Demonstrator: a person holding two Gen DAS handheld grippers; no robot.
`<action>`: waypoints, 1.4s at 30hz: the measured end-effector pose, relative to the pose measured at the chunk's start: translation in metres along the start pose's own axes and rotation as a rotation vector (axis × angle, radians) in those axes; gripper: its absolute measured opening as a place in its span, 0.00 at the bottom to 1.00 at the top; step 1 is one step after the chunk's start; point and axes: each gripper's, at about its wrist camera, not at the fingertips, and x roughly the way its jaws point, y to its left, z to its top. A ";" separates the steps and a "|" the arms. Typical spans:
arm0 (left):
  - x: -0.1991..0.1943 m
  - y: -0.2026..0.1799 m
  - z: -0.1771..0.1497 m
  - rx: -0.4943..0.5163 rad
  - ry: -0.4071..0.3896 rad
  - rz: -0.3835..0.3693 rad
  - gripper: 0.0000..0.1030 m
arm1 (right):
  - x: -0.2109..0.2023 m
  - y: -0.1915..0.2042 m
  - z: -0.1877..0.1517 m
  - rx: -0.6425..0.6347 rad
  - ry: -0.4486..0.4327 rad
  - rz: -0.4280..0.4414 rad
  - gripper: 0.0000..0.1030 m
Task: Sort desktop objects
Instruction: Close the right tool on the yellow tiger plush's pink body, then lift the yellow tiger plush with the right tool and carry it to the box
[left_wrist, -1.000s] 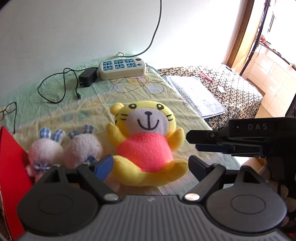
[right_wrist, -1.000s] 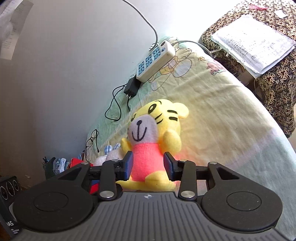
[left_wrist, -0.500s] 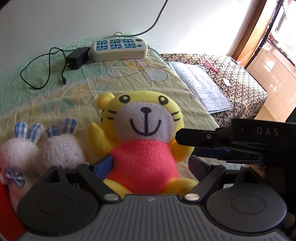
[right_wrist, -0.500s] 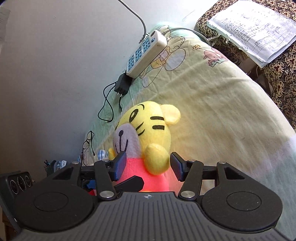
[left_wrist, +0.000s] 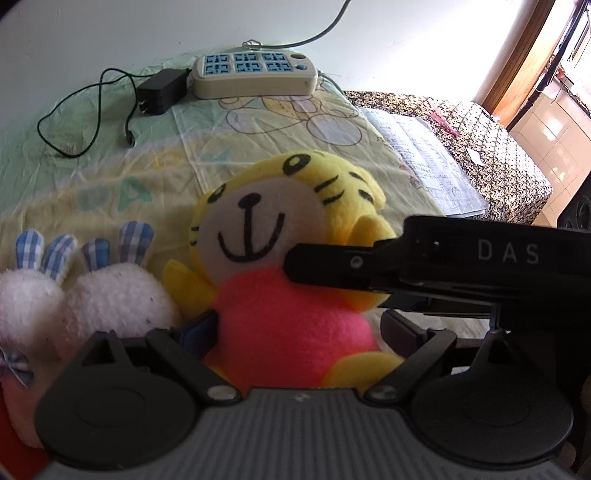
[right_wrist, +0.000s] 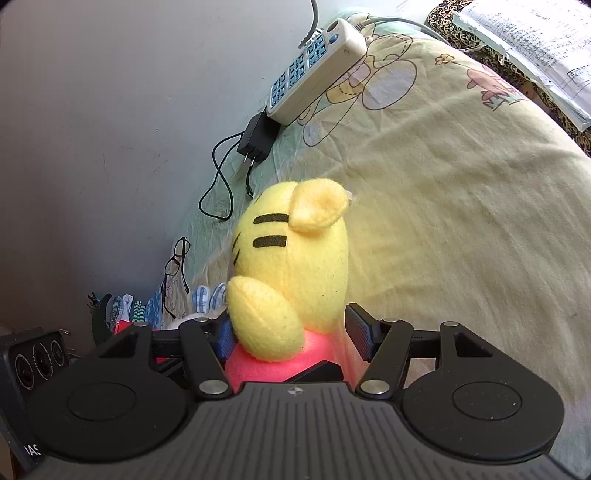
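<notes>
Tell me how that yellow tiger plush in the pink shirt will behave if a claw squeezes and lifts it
The yellow tiger plush looks like stuffed fleece, so it will probably squash between the pads rather than resist. Its arm and big head will likely flop once lifted. The fuzzy surface should grip well, and it seems light for its size.

The tiger plush toy (left_wrist: 273, 258) is sitting with its feet hiding behind the left gripper (left_wrist: 299, 332). The right gripper (left_wrist: 436, 269) is reaching in from 3 o'clock and covering part of the toy's cheek and arm. In the right wrist view the toy's face is turning away, so only its side is showing. Two white bunny toys (left_wrist: 85, 295) at 9 o'clock are looking blurry, and the picture's edge is cutting one off. The eyeglasses (right_wrist: 177, 266) are looking too small to see well.
</notes>
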 end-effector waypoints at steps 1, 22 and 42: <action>0.001 0.000 0.000 0.002 -0.002 0.004 0.91 | 0.003 0.000 0.000 0.004 0.002 0.001 0.61; -0.048 -0.026 -0.032 0.021 -0.049 -0.116 0.81 | -0.060 0.023 -0.029 -0.063 -0.032 0.016 0.47; -0.152 -0.002 -0.095 0.009 -0.155 -0.164 0.81 | -0.092 0.109 -0.109 -0.262 -0.081 0.003 0.48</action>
